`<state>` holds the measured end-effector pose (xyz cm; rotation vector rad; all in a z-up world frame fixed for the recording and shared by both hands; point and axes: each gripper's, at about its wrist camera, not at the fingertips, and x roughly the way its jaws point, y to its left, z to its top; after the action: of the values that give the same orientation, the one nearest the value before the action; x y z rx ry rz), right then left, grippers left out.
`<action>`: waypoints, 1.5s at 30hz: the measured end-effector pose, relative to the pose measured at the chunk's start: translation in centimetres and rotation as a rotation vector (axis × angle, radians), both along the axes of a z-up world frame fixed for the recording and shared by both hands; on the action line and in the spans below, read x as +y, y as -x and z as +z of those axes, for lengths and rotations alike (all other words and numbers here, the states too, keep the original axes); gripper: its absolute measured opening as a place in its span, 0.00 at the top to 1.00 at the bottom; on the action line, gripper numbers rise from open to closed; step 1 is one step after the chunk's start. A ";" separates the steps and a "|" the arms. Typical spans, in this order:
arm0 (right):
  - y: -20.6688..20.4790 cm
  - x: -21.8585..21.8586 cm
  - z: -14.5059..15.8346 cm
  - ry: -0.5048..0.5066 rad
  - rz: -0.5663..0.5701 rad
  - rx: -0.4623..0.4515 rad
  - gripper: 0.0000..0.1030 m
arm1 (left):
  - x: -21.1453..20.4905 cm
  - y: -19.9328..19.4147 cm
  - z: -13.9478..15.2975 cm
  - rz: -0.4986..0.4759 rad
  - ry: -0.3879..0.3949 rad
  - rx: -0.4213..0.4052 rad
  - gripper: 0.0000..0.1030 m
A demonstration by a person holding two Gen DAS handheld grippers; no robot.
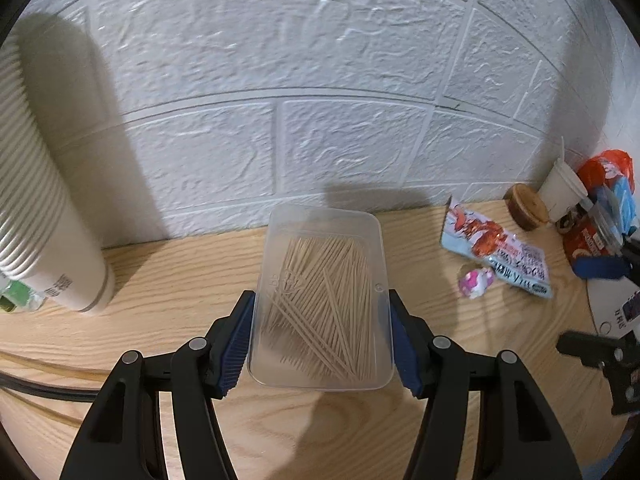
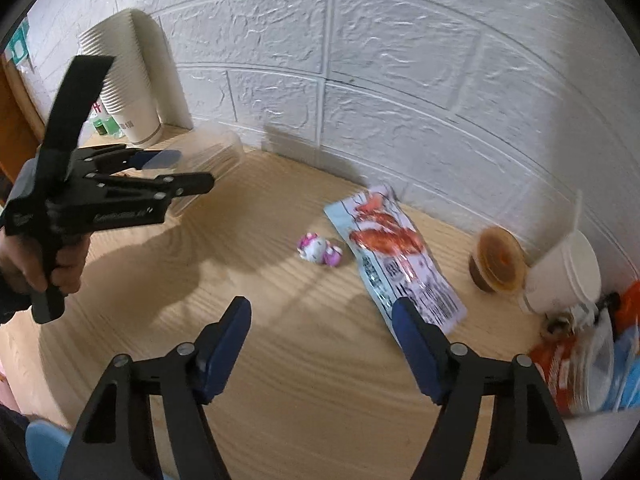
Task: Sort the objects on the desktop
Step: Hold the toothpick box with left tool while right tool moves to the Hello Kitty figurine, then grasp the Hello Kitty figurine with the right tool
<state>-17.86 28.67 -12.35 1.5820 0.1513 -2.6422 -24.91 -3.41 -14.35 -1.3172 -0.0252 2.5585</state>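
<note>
A clear plastic box of toothpicks (image 1: 320, 300) is clamped between the blue pads of my left gripper (image 1: 322, 340) and held above the wooden desk (image 1: 160, 280). In the right wrist view the same box (image 2: 208, 152) shows blurred in the left gripper (image 2: 160, 172), which a hand grasps at the far left. My right gripper (image 2: 322, 344) stands open over bare wood with nothing between its fingers. A blue-and-red snack packet (image 2: 396, 256) lies just beyond its right finger, and a small pink-and-white wrapped candy (image 2: 320, 250) lies ahead of it.
A tall stack of paper cups (image 1: 44, 184) stands at the left against the white brick wall. At the right are a brown wooden-lidded jar (image 2: 498, 264), a white cup (image 2: 564, 272) and a pile of orange and blue packets (image 2: 580, 368).
</note>
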 end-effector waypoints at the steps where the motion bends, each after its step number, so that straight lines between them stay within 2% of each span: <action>1: 0.3 -0.3 -0.1 0.001 0.004 -0.002 0.27 | -0.1 -0.1 -0.1 0.002 -0.003 -0.001 0.42; 6: 2.6 -1.3 -1.2 0.008 0.024 -0.025 0.27 | -0.5 -0.9 0.1 -0.005 0.005 0.022 0.42; 14: 5.3 -1.3 -2.8 0.038 -0.004 -0.066 0.27 | -0.9 -2.2 0.1 -0.017 0.017 0.037 0.42; 18: 6.2 -1.4 -3.7 0.026 -0.003 -0.090 0.27 | -1.3 -2.5 -0.2 -0.009 -0.003 0.027 0.42; 30: 8.7 0.0 -6.6 0.084 -0.138 -0.169 0.27 | -2.2 -2.7 0.1 0.019 -0.041 0.022 0.42; 32: 8.8 -0.3 -7.0 0.063 -0.136 -0.172 0.38 | -2.2 -2.8 0.1 0.019 -0.038 0.021 0.42; 33: 8.8 -0.7 -7.0 0.043 -0.117 -0.155 0.49 | -2.2 -2.8 0.1 0.019 -0.039 0.020 0.42; 34: 8.8 -0.9 -7.0 0.044 -0.112 -0.146 0.65 | -2.2 -2.9 0.1 0.019 -0.042 0.020 0.42; 45: 8.3 -1.1 -7.4 0.020 -0.128 -0.153 0.65 | -2.3 -3.2 0.7 0.006 -0.049 0.042 0.42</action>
<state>-26.11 27.61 -19.75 1.8371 0.0159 -2.5900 -21.76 -5.71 -13.67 -1.2475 -0.0833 2.5722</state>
